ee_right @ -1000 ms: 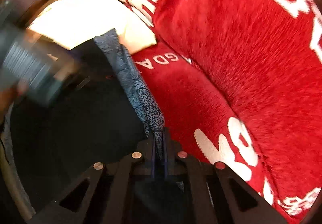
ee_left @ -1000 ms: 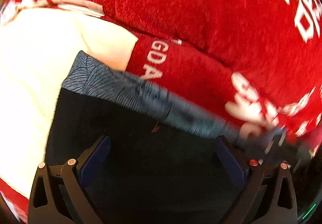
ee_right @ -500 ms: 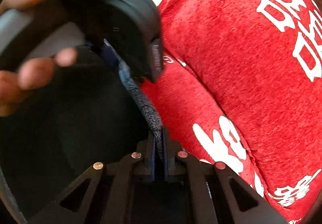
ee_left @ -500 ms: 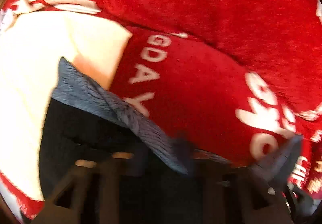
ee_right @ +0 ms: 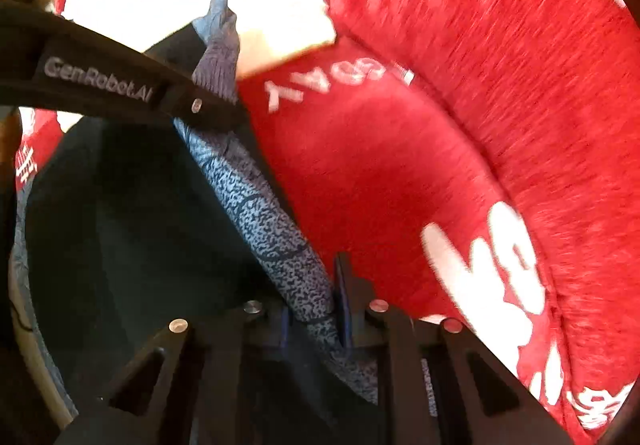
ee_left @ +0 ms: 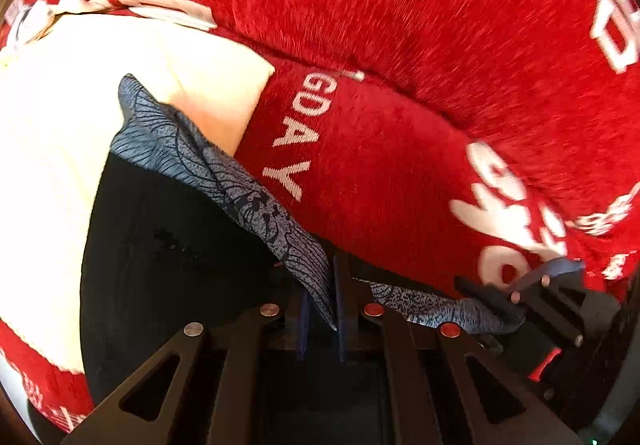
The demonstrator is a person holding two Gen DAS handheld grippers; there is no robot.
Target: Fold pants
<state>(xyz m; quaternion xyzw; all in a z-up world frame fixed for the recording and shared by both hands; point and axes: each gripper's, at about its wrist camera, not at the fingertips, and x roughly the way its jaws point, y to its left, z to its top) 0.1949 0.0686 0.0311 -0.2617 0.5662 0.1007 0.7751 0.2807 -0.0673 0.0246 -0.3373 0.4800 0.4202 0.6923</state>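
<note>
Black pants (ee_left: 160, 245) with a blue-grey patterned waistband (ee_left: 240, 197) lie on a red blanket. My left gripper (ee_left: 322, 285) is shut on the waistband's edge, with the fabric pinched between its blue pads. To its right, my right gripper (ee_left: 532, 285) holds the same band further along. In the right wrist view my right gripper (ee_right: 314, 297) is shut on a bunched stretch of the waistband (ee_right: 260, 213). The band runs up from there to my left gripper (ee_right: 216, 113), which clamps it further up. Dark pants cloth (ee_right: 120, 225) hangs to the left of the band.
The red plush blanket (ee_left: 400, 165) with white lettering covers the surface and rises in a thick fold (ee_right: 500, 65) behind the pants. A bright cream patch (ee_left: 60, 125) of it lies at the left, beyond the waistband's end.
My left gripper, open over the pants before, has closed on the waistband and pulled it into a ridge. My right gripper has kept its grip on the band.
</note>
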